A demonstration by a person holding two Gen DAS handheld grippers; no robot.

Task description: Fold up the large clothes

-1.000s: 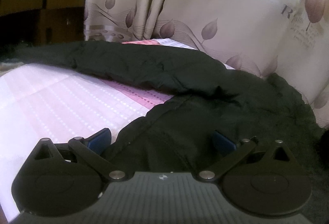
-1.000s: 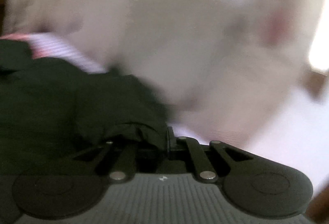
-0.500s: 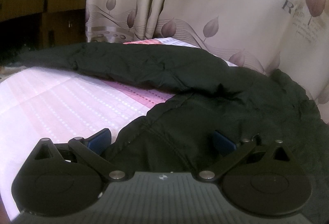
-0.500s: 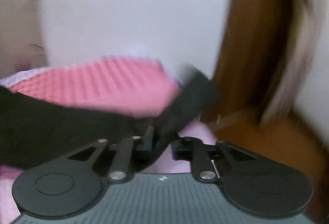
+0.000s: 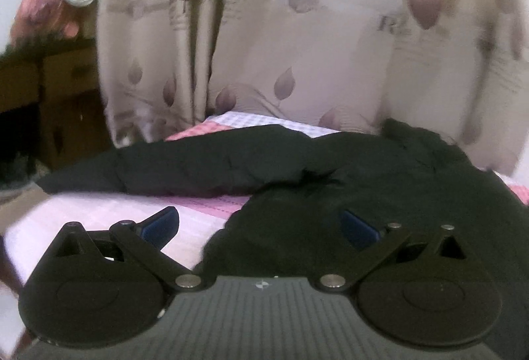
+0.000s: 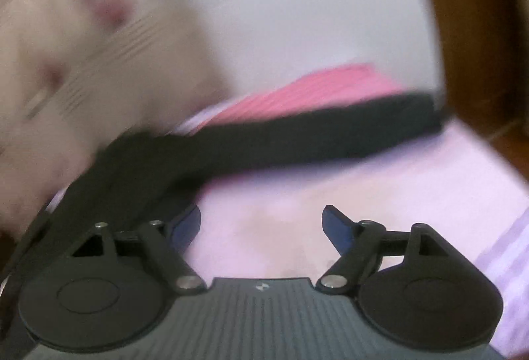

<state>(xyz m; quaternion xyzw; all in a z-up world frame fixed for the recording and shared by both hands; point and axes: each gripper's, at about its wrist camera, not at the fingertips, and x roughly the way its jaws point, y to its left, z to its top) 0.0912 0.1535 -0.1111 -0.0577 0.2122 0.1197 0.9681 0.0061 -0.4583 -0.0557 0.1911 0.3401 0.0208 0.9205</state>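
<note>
- The black garment (image 5: 330, 168) lies spread on a bed with a pink sheet (image 5: 99, 214); one long part of it stretches left across the sheet, the bulk is heaped to the right.
- The left tongs (image 5: 259, 226) stand wide open, their blue pads (image 5: 158, 222) apart. The right-hand pad sits over the dark cloth and the left-hand one over bare sheet; whether either touches the cloth cannot be told.
- The right tongs (image 6: 263, 224) are opening, with only pink sheet (image 6: 363, 181) showing between the pads.
- In the right wrist view a black strip of the garment (image 6: 297, 138) runs across the bed, and its near end passes behind the left-hand pad (image 6: 185, 222); contact there is hard to make out.
- Both views are motion-blurred. A leaf-patterned curtain (image 5: 297, 29) hangs behind the bed, and a brown cabinet (image 5: 49, 89) is cut off at the left edge.
</note>
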